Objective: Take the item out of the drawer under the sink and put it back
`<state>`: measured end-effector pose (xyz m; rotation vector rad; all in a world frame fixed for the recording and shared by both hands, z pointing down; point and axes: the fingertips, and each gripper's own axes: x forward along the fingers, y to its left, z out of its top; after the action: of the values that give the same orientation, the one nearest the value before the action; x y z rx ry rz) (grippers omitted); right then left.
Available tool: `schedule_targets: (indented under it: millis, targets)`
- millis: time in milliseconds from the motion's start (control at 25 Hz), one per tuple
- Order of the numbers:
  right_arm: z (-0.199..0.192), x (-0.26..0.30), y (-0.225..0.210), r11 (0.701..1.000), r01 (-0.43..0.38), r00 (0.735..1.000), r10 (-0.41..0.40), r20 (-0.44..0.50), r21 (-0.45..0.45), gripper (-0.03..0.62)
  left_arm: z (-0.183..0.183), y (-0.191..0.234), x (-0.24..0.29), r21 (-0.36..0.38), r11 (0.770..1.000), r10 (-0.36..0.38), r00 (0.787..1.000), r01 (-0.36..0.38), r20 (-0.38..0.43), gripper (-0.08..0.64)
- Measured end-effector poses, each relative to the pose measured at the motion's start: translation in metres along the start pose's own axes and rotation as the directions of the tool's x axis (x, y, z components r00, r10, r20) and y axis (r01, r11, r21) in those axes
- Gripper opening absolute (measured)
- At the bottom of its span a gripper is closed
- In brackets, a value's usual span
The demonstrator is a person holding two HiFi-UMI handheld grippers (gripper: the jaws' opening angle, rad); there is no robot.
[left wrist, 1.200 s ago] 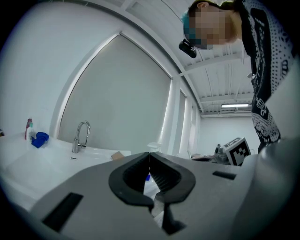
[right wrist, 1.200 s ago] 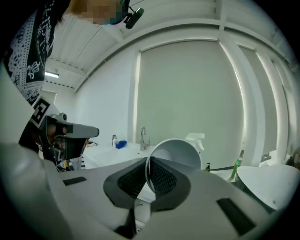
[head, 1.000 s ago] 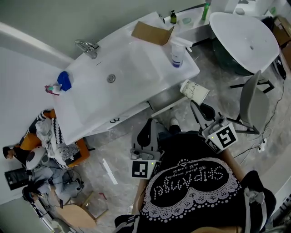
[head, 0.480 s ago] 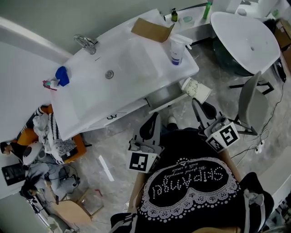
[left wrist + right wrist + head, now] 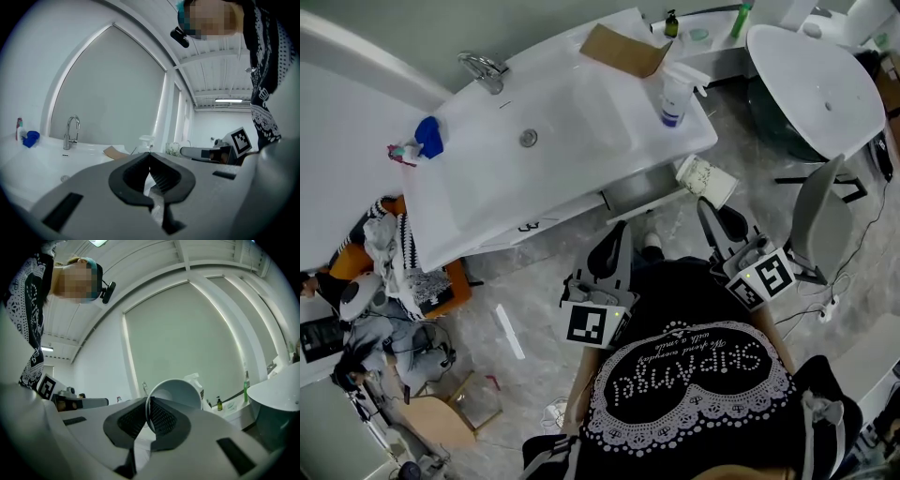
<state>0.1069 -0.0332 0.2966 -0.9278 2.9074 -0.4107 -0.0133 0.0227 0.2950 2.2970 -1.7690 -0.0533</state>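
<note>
Just beside sink (image 5: 609,176) edge: cup (image 5: 705,180).

Sink counter (image 5: 487,202) ahead of me: faucet (image 5: 483,70) at its back left, cardboard (image 5: 623,49) at back right, spray bottle (image 5: 675,94) just before the cardboard. Drawer (image 5: 642,187) stands out under the counter's right end. The cup (image 5: 705,178) is at the drawer's right end, between the jaws of my right gripper (image 5: 703,204). My left gripper (image 5: 619,239) is further left, the chair (image 5: 820,216) off right.

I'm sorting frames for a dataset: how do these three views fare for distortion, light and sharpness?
Head view: mild barrel bend, so the edges of the sink curve; the light is even and the picture sharp. Left gripper view: strong fisheye with black corners, wall lines bow into arches, and the near jaws are soft. Right gripper view: same fisheye and dark corners; the cup between the jaws reads clearly.
</note>
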Motion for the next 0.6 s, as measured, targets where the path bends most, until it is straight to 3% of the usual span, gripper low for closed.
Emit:
schedule_targets:
  millis: [160,400,600]
  targets:
    - [0.000,-0.002,-0.004,1.000,0.003,1.000,-0.003,-0.018,0.013,0.025,-0.001,-0.006,0.003,0.032,0.999,0.001,1.000,0.000,-0.018,0.006]
    - [0.000,-0.003,-0.009,1.000,0.020,0.999,-0.020,-0.026,0.007,0.025,-0.009,-0.030,0.016,0.159,0.981,-0.101,0.992,0.112,-0.078,0.006]
    - [-0.008,-0.006,-0.005,1.000,0.019,0.998,-0.018,-0.053,0.009,0.025,-0.020,-0.036,0.016,0.162,0.975,-0.134,0.983,0.154,-0.130,0.005]
